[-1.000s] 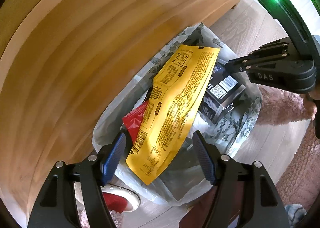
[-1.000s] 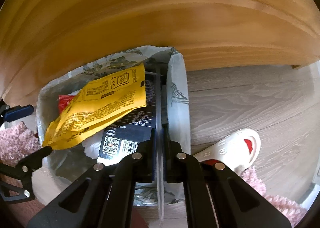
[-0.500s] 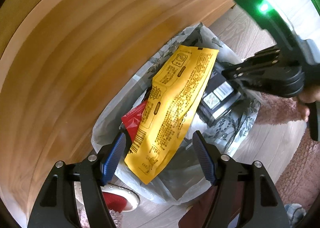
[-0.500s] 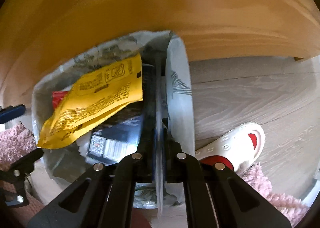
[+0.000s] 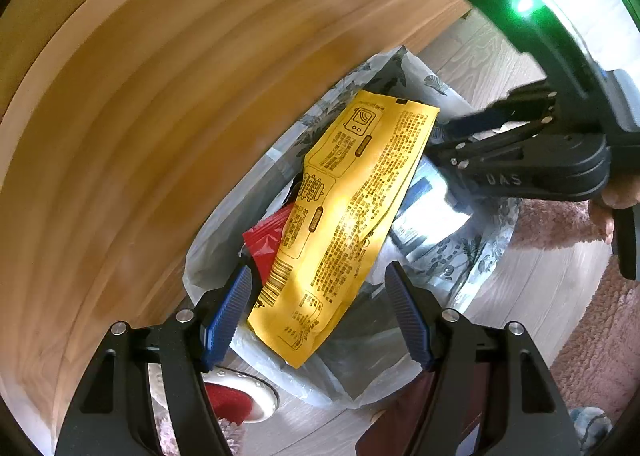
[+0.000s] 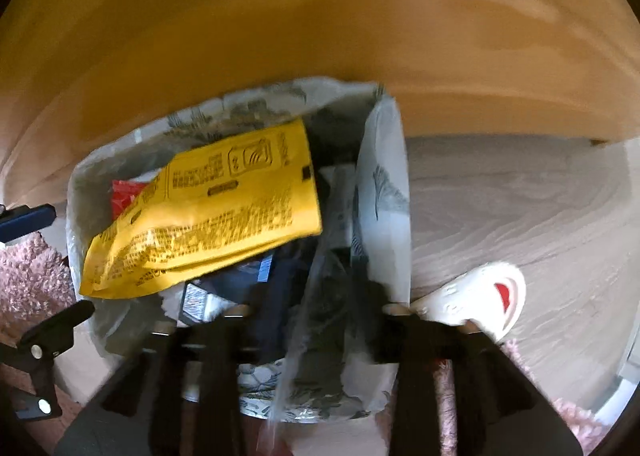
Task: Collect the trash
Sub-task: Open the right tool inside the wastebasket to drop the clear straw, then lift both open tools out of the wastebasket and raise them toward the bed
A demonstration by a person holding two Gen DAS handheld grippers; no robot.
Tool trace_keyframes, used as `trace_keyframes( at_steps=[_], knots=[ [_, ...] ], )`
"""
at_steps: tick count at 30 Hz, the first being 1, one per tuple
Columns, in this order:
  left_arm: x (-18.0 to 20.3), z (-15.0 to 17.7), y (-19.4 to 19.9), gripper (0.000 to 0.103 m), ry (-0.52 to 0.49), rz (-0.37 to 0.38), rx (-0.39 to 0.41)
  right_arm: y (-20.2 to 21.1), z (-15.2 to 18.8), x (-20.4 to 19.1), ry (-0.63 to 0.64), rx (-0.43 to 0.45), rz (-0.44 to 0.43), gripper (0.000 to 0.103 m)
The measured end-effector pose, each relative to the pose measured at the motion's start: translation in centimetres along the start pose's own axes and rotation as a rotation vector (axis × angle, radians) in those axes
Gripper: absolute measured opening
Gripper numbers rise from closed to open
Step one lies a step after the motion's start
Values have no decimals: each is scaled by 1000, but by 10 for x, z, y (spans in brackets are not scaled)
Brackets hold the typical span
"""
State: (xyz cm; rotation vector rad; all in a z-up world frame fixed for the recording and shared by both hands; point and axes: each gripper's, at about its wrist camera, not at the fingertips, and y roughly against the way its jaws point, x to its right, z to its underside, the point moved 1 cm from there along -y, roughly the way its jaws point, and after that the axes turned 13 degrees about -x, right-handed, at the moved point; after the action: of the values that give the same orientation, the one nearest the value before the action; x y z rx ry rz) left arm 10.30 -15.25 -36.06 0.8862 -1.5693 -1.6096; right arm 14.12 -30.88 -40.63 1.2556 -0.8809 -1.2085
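My right gripper (image 6: 316, 320) has just been spreading off the trash bag (image 6: 382, 183) rim, while the yellow packet (image 5: 344, 215) lies lengthwise straight ahead between my wide-open, empty left gripper (image 5: 320, 316).

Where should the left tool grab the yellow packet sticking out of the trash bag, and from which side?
Grip the yellow packet at its lower end, by the barcode. That flat, thin end pokes over the trash bag rim and already lies between the open pads of the left tool. Come straight down from above, pads on the two long edges. The upper end probably suits worse: the right tool crowds it.
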Motion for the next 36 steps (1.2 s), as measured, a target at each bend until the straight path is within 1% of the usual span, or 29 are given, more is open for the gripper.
trace_keyframes(
  at_steps=[2, 3, 4, 8, 10, 14, 19, 21, 23, 25, 26, 27, 28, 32, 33, 36],
  knots=[
    [0, 2, 2, 66, 2, -1, 5, 4, 2, 0, 1, 11, -5, 46],
    [1, 3, 4, 66, 1, -2, 8, 6, 3, 0, 1, 16, -11, 50],
    [2, 5, 4, 66, 0, -3, 11, 8, 4, 0, -1, 20, -16, 51],
    [3, 11, 9, 66, 0, -5, 26, 20, 10, 0, -8, 55, -36, 51],
    [5, 14, 11, 66, 8, -8, 35, 26, 13, 0, -17, 71, -57, 54],
    [6, 21, 18, 66, 26, -2, 54, 36, 17, -4, -17, 102, -52, 57],
    [4, 30, 28, 67, 64, -1, 86, 47, 27, -7, -11, 152, -44, 69],
    [1, 34, 31, 67, 91, 19, 96, 51, 31, -7, -12, 169, -43, 79],
    [-3, 37, 34, 67, 111, 32, 104, 54, 35, -8, -12, 179, -42, 87],
    [-5, 41, 39, 75, 134, 52, 125, 56, 40, -9, -9, 191, -41, 87],
    [-6, 43, 41, 77, 142, 61, 136, 57, 42, -9, -9, 199, -35, 87],
    [-6, 46, 43, 82, 150, 71, 149, 60, 45, -9, -5, 211, -30, 93],
    [-7, 49, 46, 88, 158, 88, 162, 62, 47, -11, 0, 226, -20, 94],
    [-10, 59, 56, 91, 186, 105, 221, 74, 57, -15, 14, 281, 25, 94],
    [-11, 61, 58, 94, 193, 104, 234, 77, 59, -17, 15, 294, 34, 94],
    [-11, 67, 64, 94, 205, 84, 281, 84, 64, -18, 9, 327, 43, 94]
  ],
)
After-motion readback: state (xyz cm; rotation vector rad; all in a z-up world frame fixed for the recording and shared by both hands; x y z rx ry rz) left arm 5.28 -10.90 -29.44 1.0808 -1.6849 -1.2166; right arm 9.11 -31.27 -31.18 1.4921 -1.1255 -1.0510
